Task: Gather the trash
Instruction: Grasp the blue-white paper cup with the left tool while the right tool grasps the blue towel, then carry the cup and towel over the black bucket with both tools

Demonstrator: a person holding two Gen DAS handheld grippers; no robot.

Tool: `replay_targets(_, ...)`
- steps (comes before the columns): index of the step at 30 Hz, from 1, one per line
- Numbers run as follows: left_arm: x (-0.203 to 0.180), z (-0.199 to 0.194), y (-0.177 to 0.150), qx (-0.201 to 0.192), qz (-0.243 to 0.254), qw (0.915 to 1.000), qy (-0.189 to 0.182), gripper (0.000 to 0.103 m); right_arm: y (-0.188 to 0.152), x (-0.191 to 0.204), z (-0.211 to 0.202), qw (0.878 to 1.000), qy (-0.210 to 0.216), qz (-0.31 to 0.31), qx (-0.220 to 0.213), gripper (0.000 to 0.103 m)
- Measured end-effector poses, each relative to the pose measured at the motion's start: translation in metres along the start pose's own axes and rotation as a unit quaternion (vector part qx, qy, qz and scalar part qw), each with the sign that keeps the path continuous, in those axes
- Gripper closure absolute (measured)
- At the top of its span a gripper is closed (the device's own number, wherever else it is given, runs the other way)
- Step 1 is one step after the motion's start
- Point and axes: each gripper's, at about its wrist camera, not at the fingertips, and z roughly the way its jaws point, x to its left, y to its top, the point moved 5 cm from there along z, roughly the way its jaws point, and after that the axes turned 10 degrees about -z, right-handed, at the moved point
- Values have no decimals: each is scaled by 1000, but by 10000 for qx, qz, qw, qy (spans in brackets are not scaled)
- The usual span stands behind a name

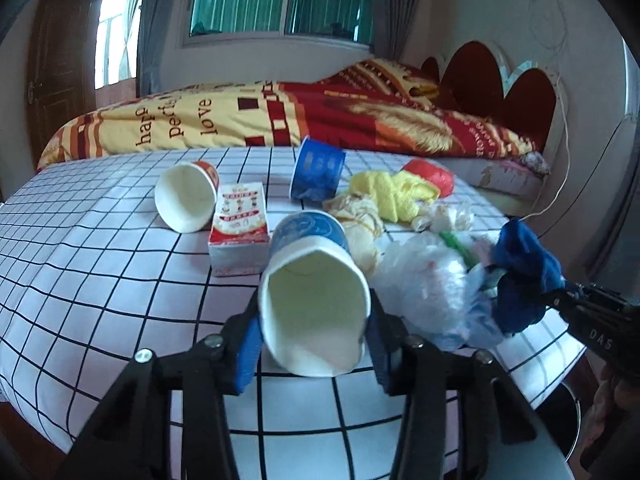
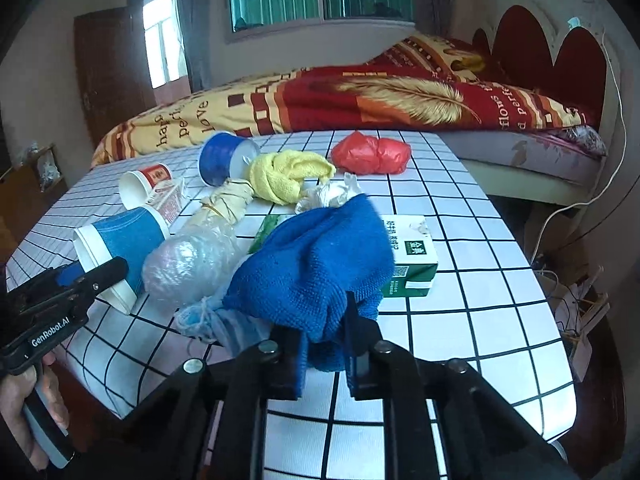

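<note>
Left claw (image 1: 314, 344), low in the centre of the left wrist view, is clamped on the rim end of a blue paper cup (image 1: 316, 300) lying on its side, mouth toward the camera and squeezed out of round. Right claw (image 2: 324, 354), bottom centre of the right wrist view, is pinched shut on a fold of a blue cloth (image 2: 316, 268), which bunches up above the pads.

Judging risks: the cup wall is thin, so the squeeze could crease it further and let it slip out when lifted. The cloth overlaps a clear plastic bag (image 2: 188, 268) and sits against a green carton (image 2: 412, 256); pulling it away could drag either one across the checked tabletop (image 2: 460, 320) toward the near edge.

Both claws angle downward toward the tabletop. A hand (image 2: 24, 412) at the lower left of the right wrist view grips the left claw's handle.
</note>
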Motion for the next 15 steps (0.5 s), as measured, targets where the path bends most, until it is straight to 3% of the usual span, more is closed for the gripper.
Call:
replay_targets(6,-15,-22,4,-251,181,9995,-78,55,2,-6,-30,9994,-69,12,-352,92)
replay_targets(15,-52,-48,-6,-311,420,9974,-490,55,-3,-32,-87,9964,-321,193,-761,93)
